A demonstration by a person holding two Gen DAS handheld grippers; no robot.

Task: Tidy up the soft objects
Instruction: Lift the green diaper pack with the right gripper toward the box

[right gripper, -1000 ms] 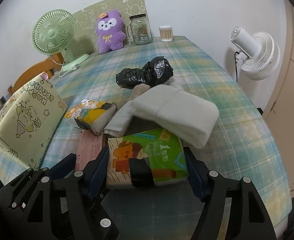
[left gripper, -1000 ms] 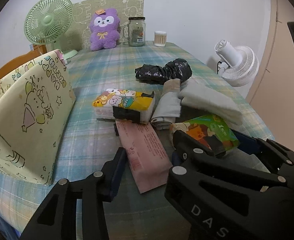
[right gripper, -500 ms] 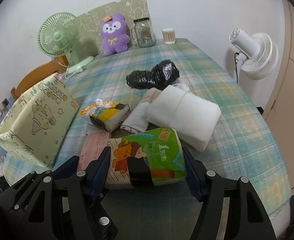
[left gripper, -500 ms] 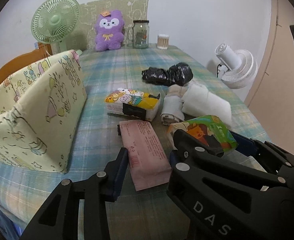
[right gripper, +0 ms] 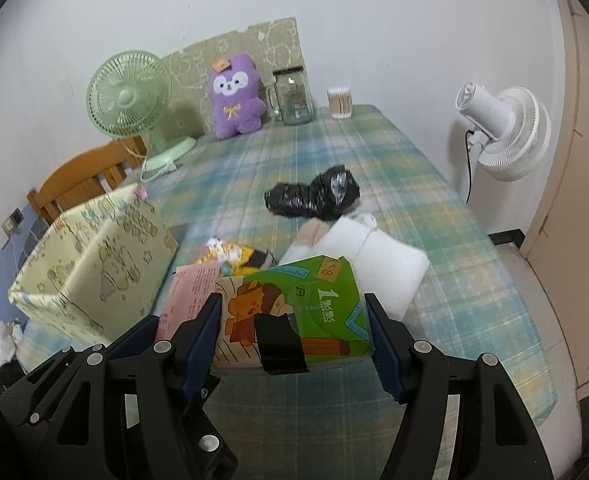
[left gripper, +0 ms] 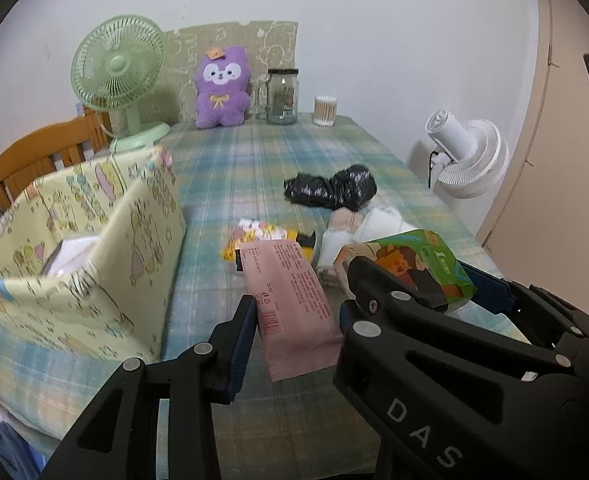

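Note:
My left gripper [left gripper: 298, 312] is shut on a flat pink tissue pack [left gripper: 290, 304], held up off the plaid tablecloth. My right gripper [right gripper: 294, 320] is shut on a green tissue pack [right gripper: 294, 300] with a cartoon print, also lifted; this pack [left gripper: 422, 268] shows at the right of the left wrist view. A yellow fabric storage box [left gripper: 94, 264] stands open at the left, also seen from the right wrist [right gripper: 94, 264]. On the cloth lie a yellow tissue pack [right gripper: 234, 254], a white folded towel [right gripper: 374, 268], a beige roll [right gripper: 310, 232] and a black plastic bag [right gripper: 314, 196].
At the far end stand a green desk fan [right gripper: 130, 100], a purple plush toy [right gripper: 236, 96], a glass jar [right gripper: 294, 96] and a cotton swab tub [right gripper: 340, 102]. A white fan [right gripper: 506, 132] stands off the table's right edge. A wooden chair [right gripper: 82, 176] is behind the box.
Both grippers have risen, each carrying its pack off the cloth. The pink pack now hangs in front of the yellow pack, and the storage box's open top has come into sight.

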